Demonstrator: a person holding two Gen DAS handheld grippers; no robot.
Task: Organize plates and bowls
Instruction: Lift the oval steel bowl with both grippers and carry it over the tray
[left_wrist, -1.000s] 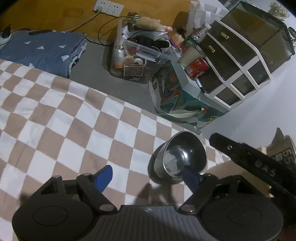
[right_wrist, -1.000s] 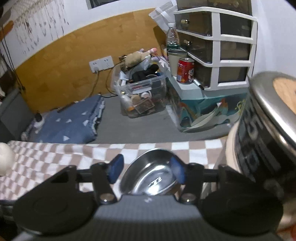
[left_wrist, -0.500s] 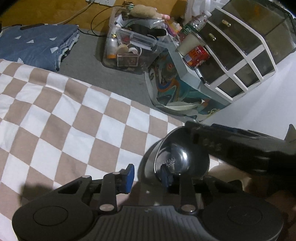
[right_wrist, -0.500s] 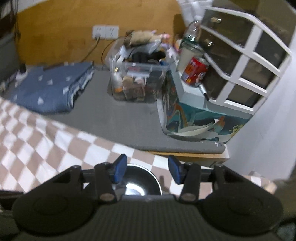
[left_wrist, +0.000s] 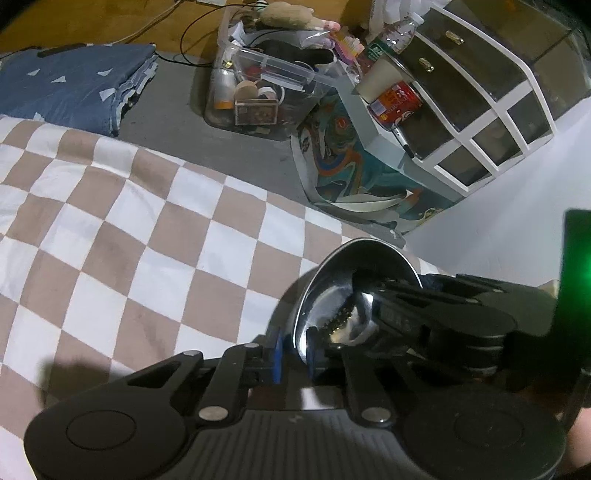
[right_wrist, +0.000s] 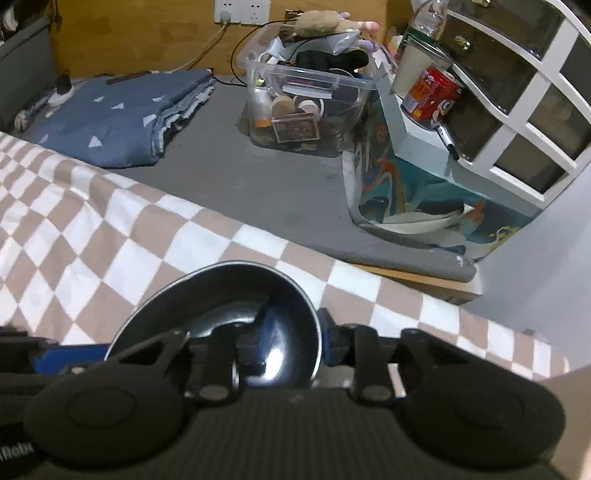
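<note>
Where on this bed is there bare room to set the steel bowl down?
The checkered blanket lies bare left of the bowl, up to the folded blue cloth. The grey strip between them is free too. Crowded: the clear bin, the can and the drawers.

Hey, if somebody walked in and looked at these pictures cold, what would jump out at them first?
Probably the shiny steel bowl low in the middle, tilted on the brown-and-white checkered cloth, with both grippers closing on its rim: the left gripper at the near edge and the right gripper from the other side. Behind it, a red can sits beside the white drawer unit, next to a cluttered clear bin.
</note>
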